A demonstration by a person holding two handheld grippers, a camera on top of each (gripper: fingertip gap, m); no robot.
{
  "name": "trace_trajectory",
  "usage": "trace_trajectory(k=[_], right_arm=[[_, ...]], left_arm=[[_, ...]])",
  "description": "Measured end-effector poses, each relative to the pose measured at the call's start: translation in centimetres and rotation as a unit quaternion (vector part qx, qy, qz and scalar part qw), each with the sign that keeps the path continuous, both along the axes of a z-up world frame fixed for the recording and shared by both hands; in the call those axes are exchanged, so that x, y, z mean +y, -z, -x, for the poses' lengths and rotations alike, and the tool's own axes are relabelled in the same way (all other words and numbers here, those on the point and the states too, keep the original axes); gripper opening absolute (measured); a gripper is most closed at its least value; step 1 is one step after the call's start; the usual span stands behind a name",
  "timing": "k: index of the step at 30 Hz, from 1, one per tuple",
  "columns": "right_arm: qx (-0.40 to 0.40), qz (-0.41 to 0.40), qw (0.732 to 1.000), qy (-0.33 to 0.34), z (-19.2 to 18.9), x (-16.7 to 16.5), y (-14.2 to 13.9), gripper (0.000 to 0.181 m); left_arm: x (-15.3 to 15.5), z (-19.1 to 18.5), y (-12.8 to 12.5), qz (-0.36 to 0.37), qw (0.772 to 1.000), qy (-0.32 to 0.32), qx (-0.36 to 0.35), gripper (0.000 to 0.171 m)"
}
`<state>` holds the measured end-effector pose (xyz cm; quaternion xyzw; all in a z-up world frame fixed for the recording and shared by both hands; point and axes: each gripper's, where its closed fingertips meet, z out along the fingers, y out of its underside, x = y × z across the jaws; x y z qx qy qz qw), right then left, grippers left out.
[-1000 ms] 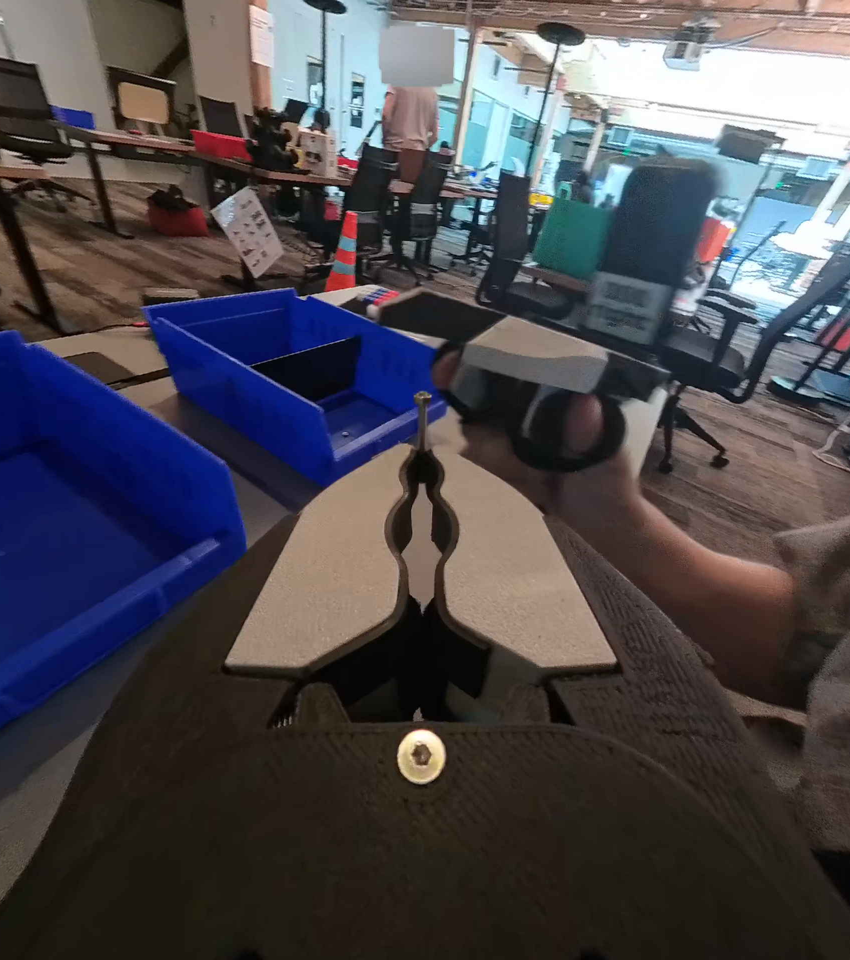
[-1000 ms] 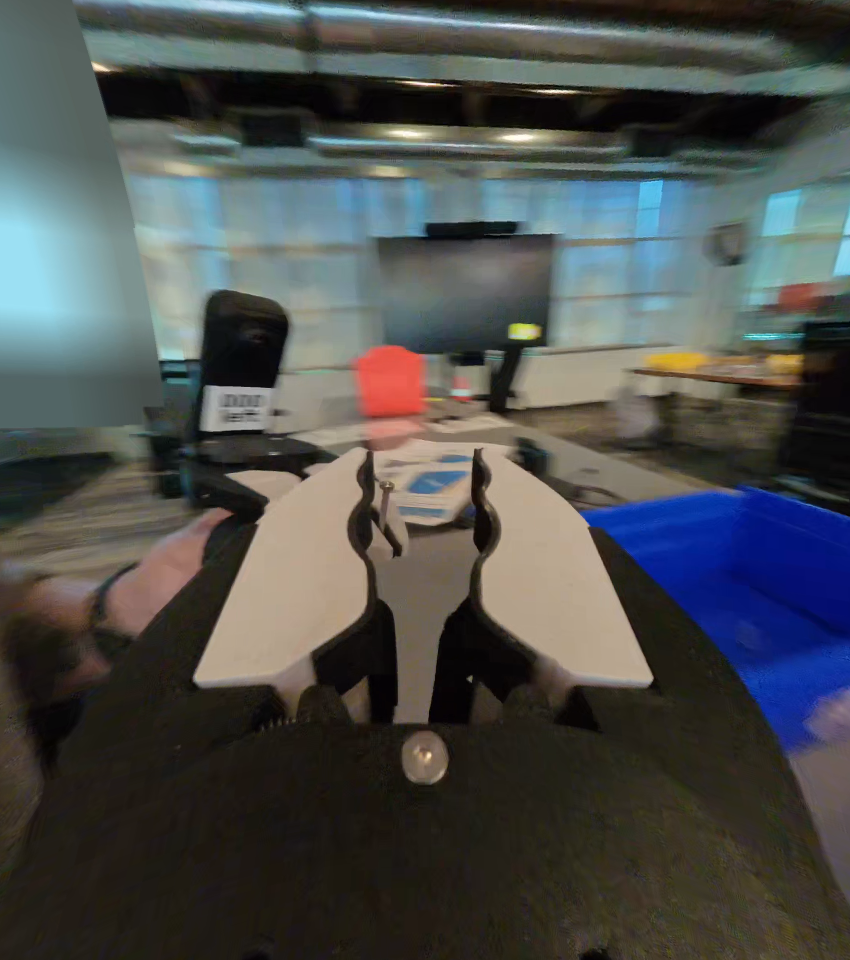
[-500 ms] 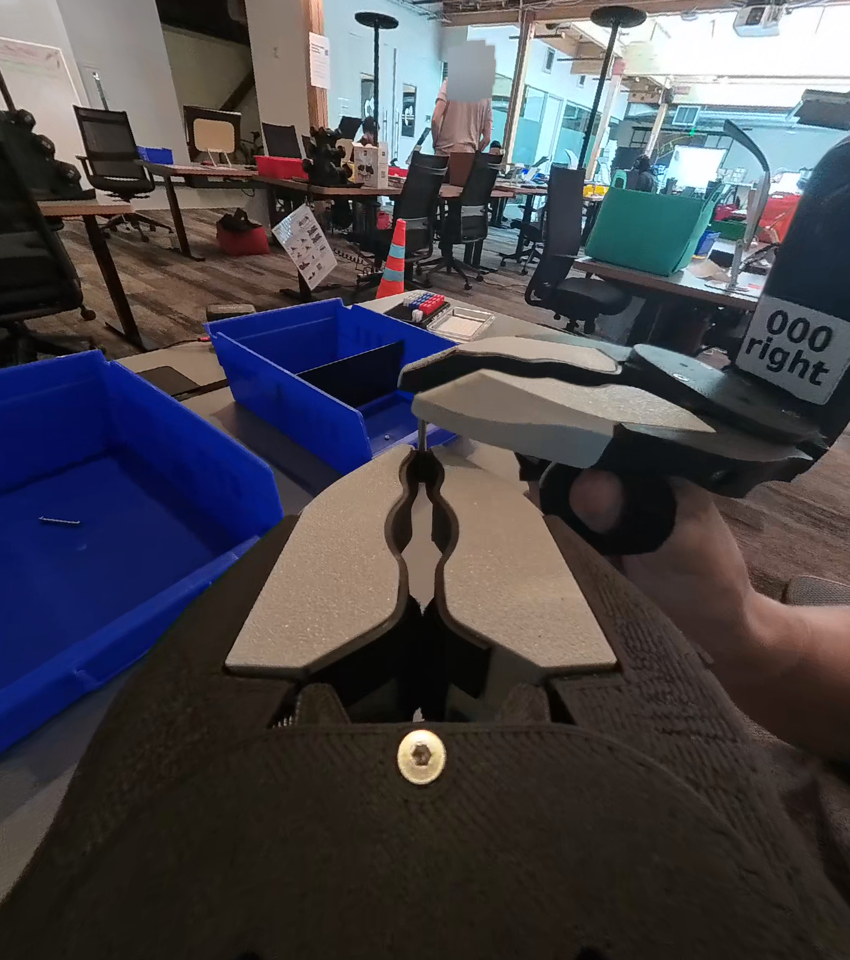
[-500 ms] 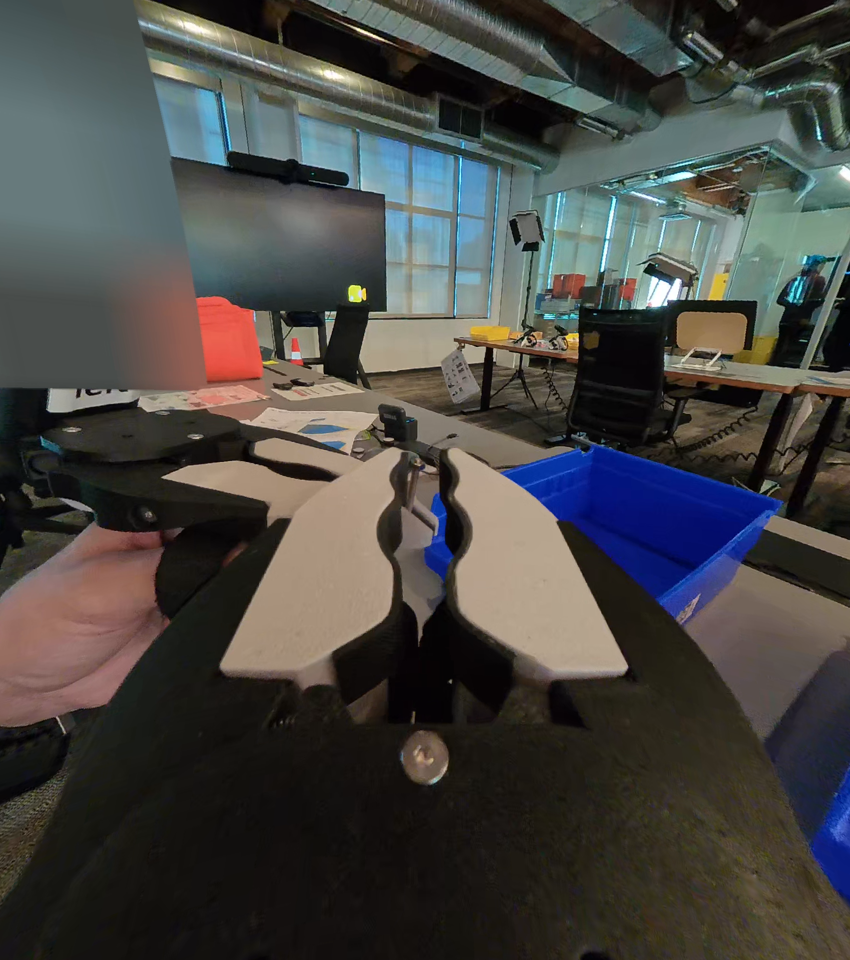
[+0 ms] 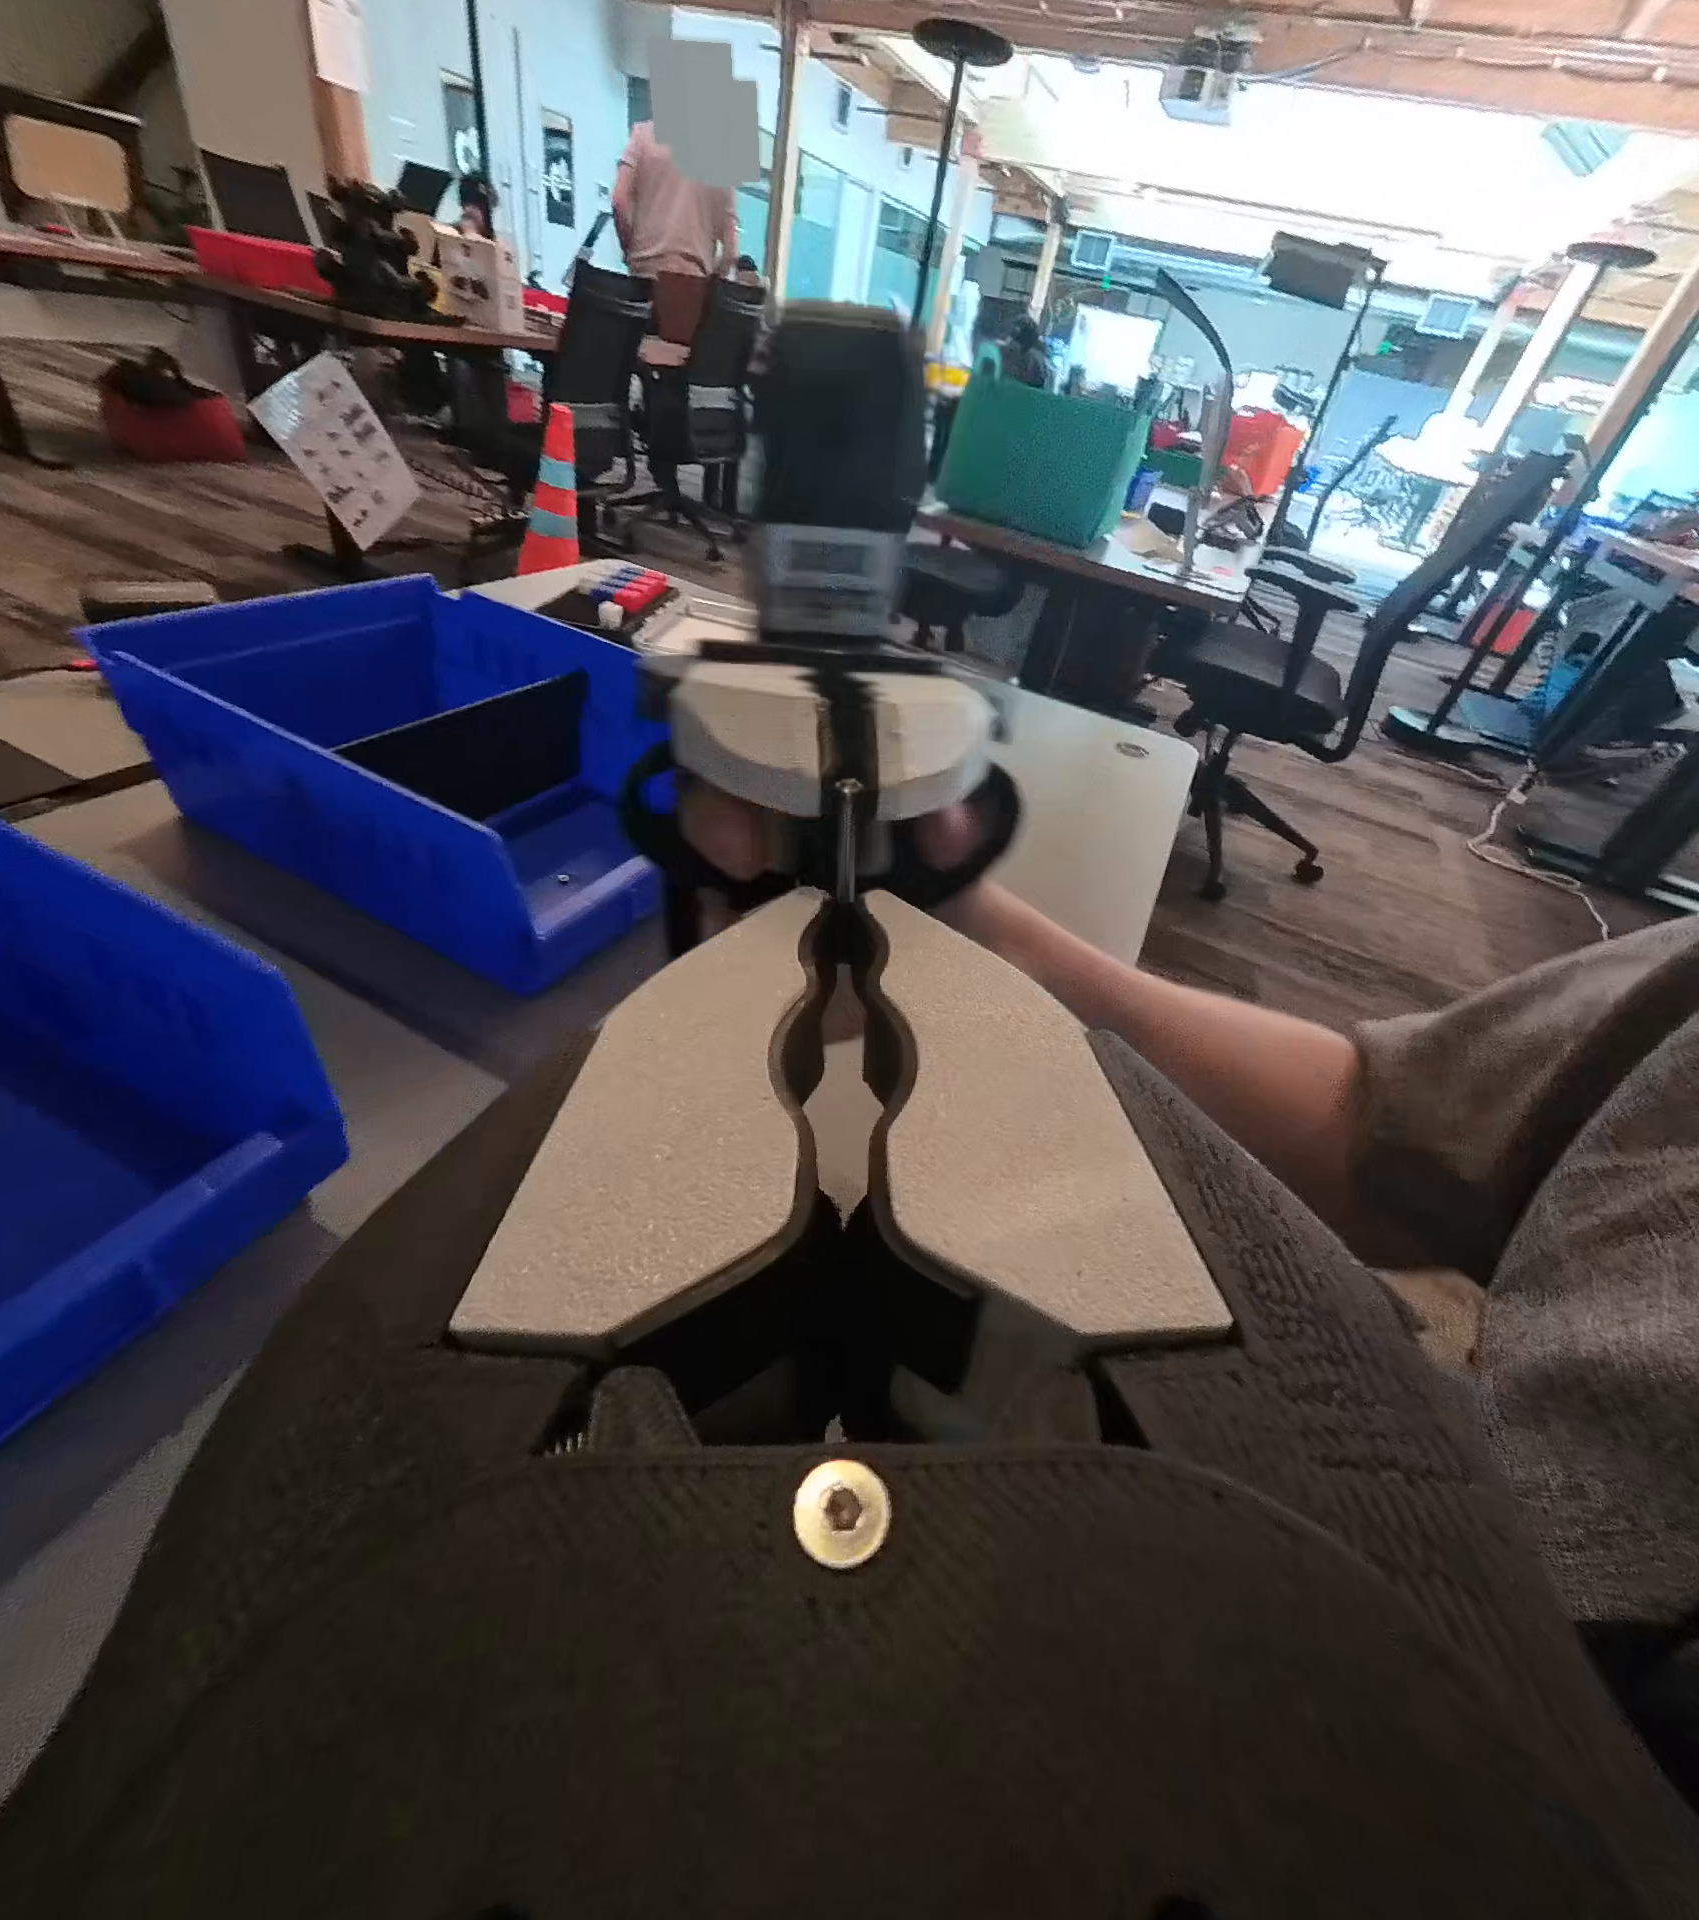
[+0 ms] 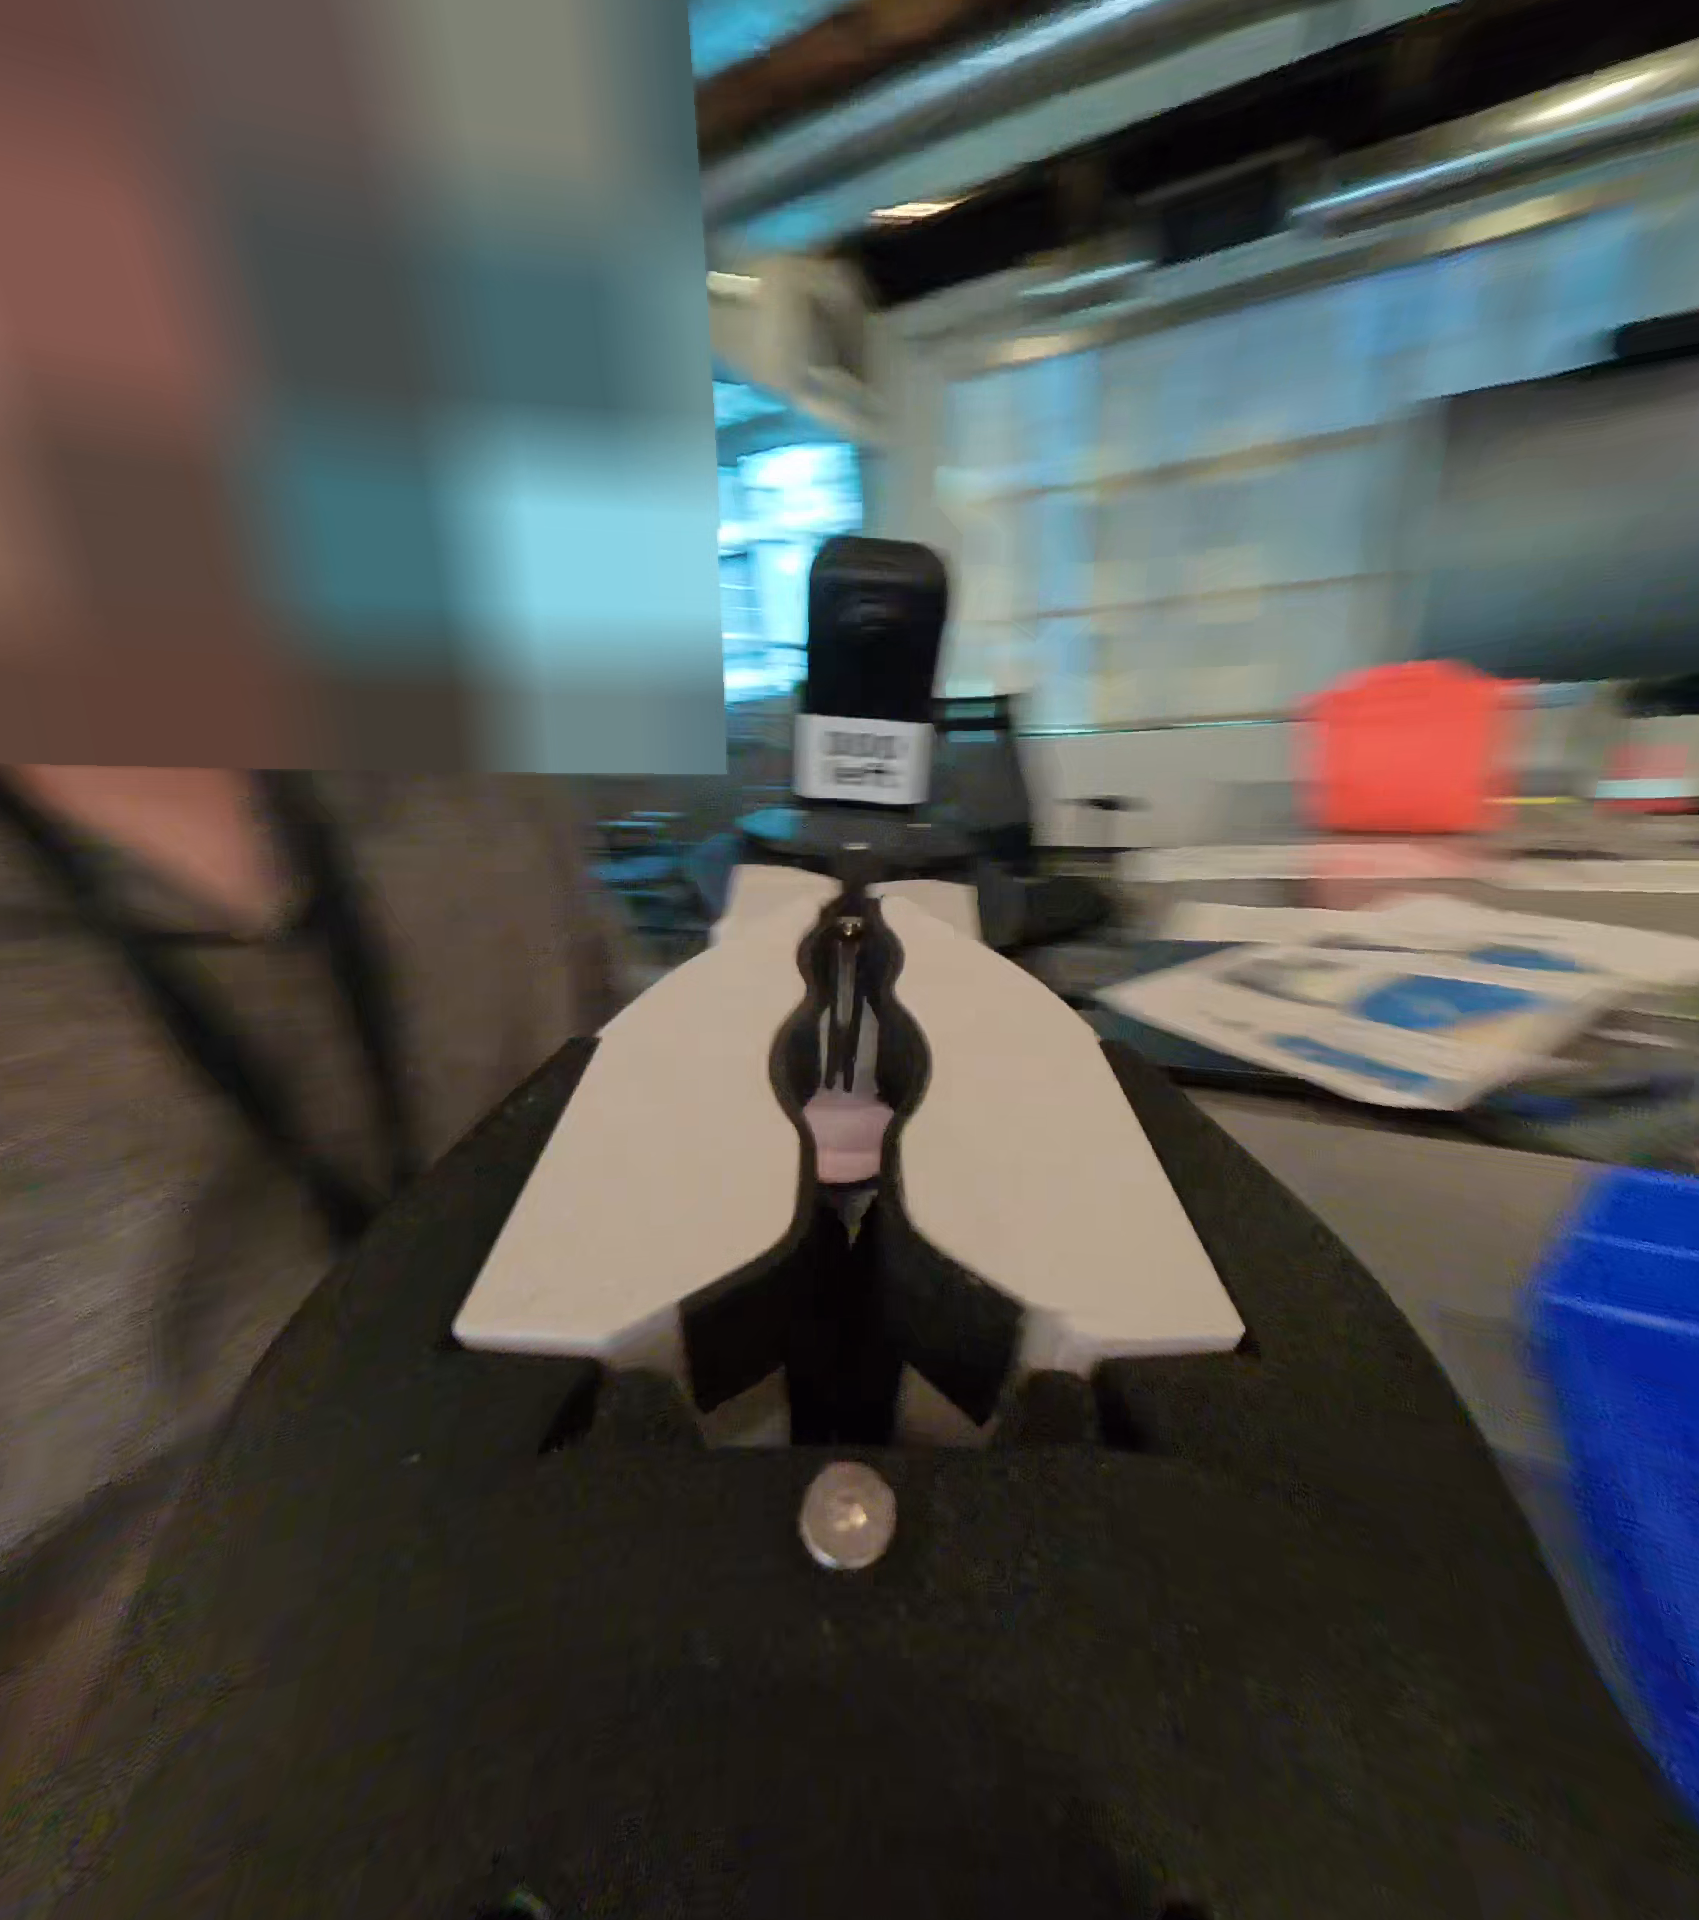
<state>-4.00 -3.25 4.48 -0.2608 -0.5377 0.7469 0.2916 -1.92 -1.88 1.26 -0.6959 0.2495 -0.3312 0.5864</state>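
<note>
Since half a second earlier, the right gripper (image 5: pixel 840 774) had swung round to face the left gripper (image 5: pixel 843 914) nose to nose. On the left, two blue bins (image 5: pixel 377 748) stood on the grey table (image 5: pixel 388 1049). At centre, the left gripper's jaws were closed on a thin screw (image 5: pixel 847 847), standing upright at the tips. The right gripper's jaws stood nearly together around the screw; whether they gripped it could not be told.

Open workshop — dark carpet (image 5: pixel 45 509), long desks (image 5: pixel 232 301) with black office chairs (image 5: pixel 1260 675), bright windows (image 5: pixel 1344 187) far off, wooden ceiling beams (image 5: pixel 1447 42) overhead.
</note>
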Motion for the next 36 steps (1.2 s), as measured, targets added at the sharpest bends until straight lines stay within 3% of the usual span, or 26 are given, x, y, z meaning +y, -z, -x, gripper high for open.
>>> trace_trajectory(k=[2,4,6,8,10,12,14,16,19,23,27,36], right_arm=[[-0.008,0.031,0.986,-0.161,-1.4,-0.2,0.3,0.005],[-0.016,0.055,0.96,-0.274,-2.2,-0.4,0.6,0.004],[-0.013,0.066,0.943,-0.326,-2.3,-0.5,0.7,0.005],[0.001,0.074,0.944,-0.323,-2.1,-0.5,0.5,0.005],[0.015,0.082,0.957,-0.279,-1.8,-0.3,0.2,0.006],[0.027,0.097,0.972,-0.214,-1.8,0.2,-0.1,0.017],[0.035,0.105,0.989,-0.095,-1.3,1.1,-0.4,0.03],[0.033,0.097,0.993,0.064,-0.9,2.2,-0.3,0.029],[0.011,0.072,0.96,0.271,-0.8,3.1,0.4,0.03],[-0.02,0.05,0.915,0.4,-0.5,3.0,1.0,0.026],[-0.028,0.01,0.907,0.421,0.4,2.1,1.0,0.02],[-0.02,0.011,0.909,0.417,1.2,1.7,0.8,0.005]], left_arm=[[-0.1,-0.9,0.4,0.002,1.0,0.006,0.014,0.002],[-0.3,-1.5,0.7,0.005,1.0,0.012,0.016,0.001],[-0.3,-1.5,0.7,0.006,1.0,0.013,0.008,0.002],[-0.3,-1.4,0.6,0.005,1.0,0.012,0.004,0.002],[-0.2,-1.2,0.3,0.001,1.0,0.008,0.004,0.002],[-0.2,-1.0,0.2,-0.001,1.0,0.004,0.001,0.002],[0.0,-0.7,0.3,0.001,1.0,-0.002,0.0,0.002],[0.3,-0.1,0.3,0.001,1.0,-0.014,-0.003,0.002],[0.7,0.6,0.3,-0.002,0.999,-0.035,-0.001,0.002],[1.1,1.1,0.5,-0.004,0.999,-0.053,0.007,0.002],[1.1,1.1,0.6,-0.011,0.998,-0.063,0.02,0.002],[1.0,1.0,0.5,-0.017,0.997,-0.065,0.027,0.002]])
